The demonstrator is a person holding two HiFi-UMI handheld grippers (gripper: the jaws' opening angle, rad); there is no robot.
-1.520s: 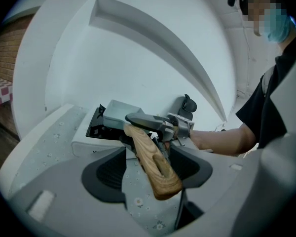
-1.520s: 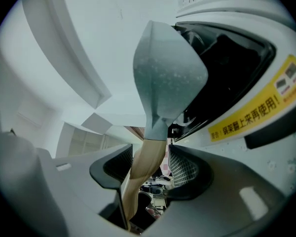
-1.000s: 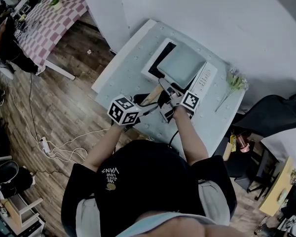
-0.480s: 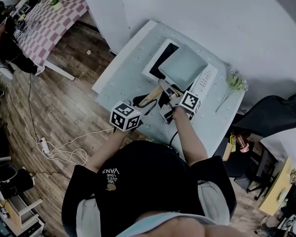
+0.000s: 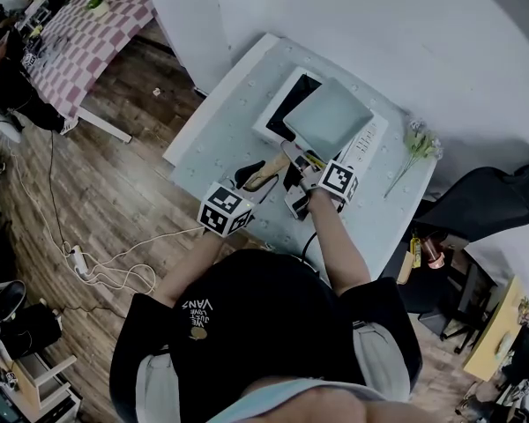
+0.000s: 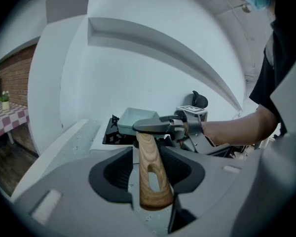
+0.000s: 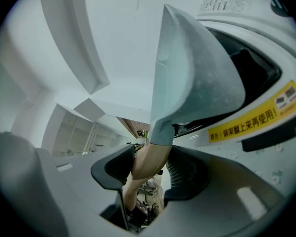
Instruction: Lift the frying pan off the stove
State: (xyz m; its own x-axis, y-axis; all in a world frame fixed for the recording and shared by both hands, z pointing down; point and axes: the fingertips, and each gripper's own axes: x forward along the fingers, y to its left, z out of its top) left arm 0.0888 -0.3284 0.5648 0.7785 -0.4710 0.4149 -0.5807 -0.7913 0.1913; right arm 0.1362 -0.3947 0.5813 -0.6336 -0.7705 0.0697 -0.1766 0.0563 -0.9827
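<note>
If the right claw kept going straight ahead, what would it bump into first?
The right claw is closed on the wooden handle; straight on, it would probably meet the frying pan itself first, where the handle joins it.

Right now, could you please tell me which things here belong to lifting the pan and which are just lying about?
For the job: frying pan, stove.
Lying about: flowers, power strip, checked tablecloth.
</note>
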